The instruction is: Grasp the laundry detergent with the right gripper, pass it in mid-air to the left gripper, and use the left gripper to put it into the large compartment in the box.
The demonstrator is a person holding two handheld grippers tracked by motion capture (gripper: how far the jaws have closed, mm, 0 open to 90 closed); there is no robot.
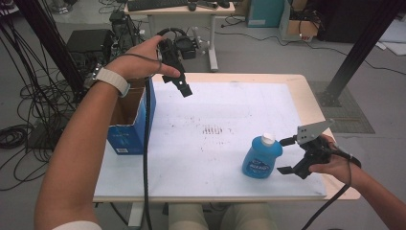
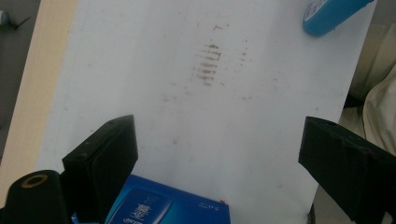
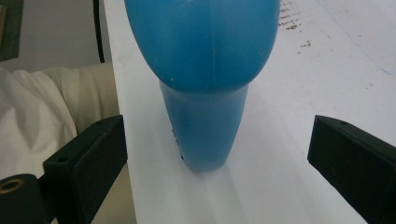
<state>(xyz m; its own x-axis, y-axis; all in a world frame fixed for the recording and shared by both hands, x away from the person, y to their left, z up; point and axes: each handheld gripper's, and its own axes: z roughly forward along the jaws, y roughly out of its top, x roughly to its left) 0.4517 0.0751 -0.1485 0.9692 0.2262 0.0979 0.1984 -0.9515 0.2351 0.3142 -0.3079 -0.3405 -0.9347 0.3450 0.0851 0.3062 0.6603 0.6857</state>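
Note:
A blue bottle [image 1: 261, 157] with a white cap stands upright on the white table sheet [image 1: 210, 120], near its front right. My right gripper [image 1: 286, 155] sits just right of it, jaws open, apart from the bottle. In the right gripper view the blue bottle [image 3: 205, 70] rises ahead of the gap between the two black jaws, untouched. My left gripper [image 1: 184, 88] hangs high over the back left of the sheet, beside an open blue cardboard box [image 1: 128, 120]. Its jaws are open and empty, and the left gripper view looks down past the box's edge [image 2: 168, 207].
The box stands at the table's left edge. Brown scuff marks [image 1: 213, 129] lie mid-sheet. Beyond the table are a desk [image 1: 182, 12], cables on the floor at left and black frame posts [image 1: 364, 43]. The person's legs show below the front edge.

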